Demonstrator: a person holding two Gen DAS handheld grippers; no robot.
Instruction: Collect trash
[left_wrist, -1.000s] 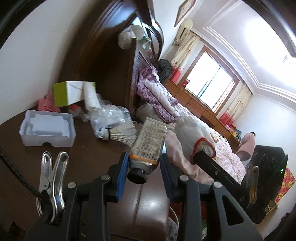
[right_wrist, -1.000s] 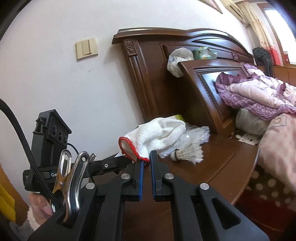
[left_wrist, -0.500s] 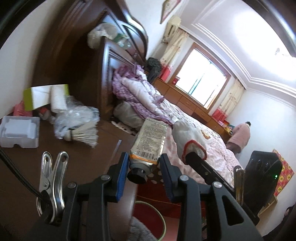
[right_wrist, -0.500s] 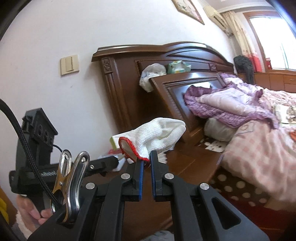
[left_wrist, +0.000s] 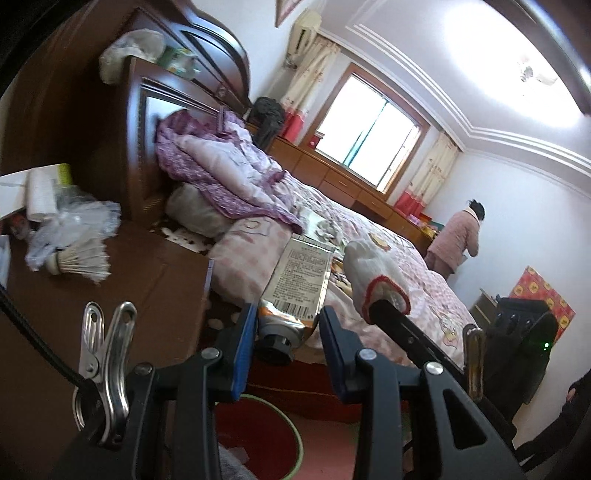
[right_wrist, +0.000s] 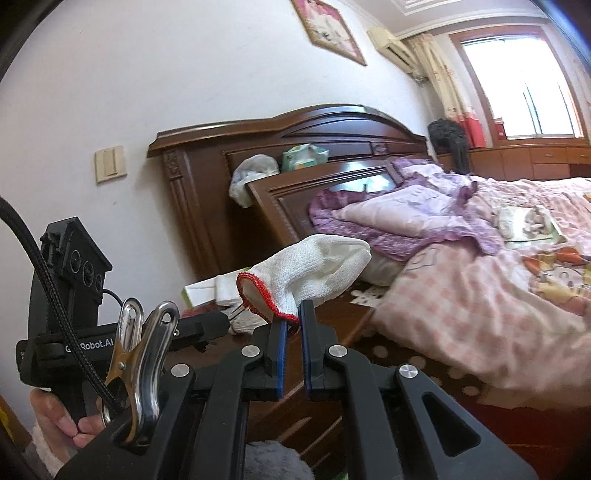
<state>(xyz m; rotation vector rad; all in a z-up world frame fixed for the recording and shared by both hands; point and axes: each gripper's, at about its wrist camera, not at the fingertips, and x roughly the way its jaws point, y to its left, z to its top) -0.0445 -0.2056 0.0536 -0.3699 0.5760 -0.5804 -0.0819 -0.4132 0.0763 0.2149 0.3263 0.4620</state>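
Observation:
My left gripper (left_wrist: 288, 321) is shut on a crumpled silver tube (left_wrist: 301, 280) with a printed label; its black cap sits between the blue pads. Below it shows the green rim of a red-lined trash bin (left_wrist: 297, 439) on the floor. My right gripper (right_wrist: 293, 325) is shut on the red-edged cuff of a white knit glove (right_wrist: 317, 266), which sticks out ahead of the fingers. In the left wrist view that glove (left_wrist: 369, 273) hangs just right of the tube, over the bed's edge.
A dark wooden nightstand (left_wrist: 147, 280) on the left carries a shuttlecock (left_wrist: 81, 262), crumpled clear plastic (left_wrist: 74, 221) and a paper roll (left_wrist: 40, 195). A bed with pink bedding (right_wrist: 480, 288) fills the right. A person in pink (left_wrist: 458, 240) stands by the far wall.
Both grippers have swung away from the nightstand toward the bed, still holding the tube and the glove. The trash bin has come into view under the left gripper.

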